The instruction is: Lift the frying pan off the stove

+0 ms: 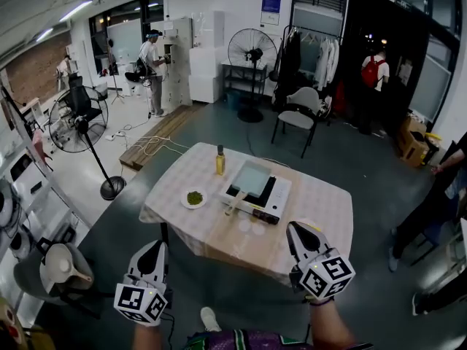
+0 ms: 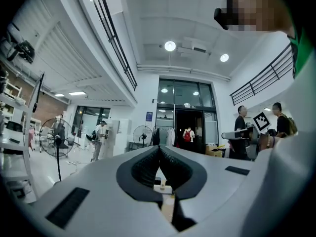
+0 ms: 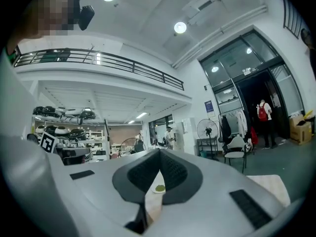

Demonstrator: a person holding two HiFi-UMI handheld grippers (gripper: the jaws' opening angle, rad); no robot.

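the tablecloth (image 1: 325,203) looks matt woven cloth, the stove (image 1: 277,195) smooth and glossy.

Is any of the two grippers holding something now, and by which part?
Nothing is held. The left gripper and the right gripper are both shut and empty.

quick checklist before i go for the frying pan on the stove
1. frying pan sits on stove: ok.
2. handle free, bottle and plate stand apart from it: ok.
3. left hand-held gripper open: not ok, jaws shut.
4. right hand-held gripper open: not ok, jaws shut.
5. grippers at the table: not ok, both short of it.
6. pan empty: cannot tell.
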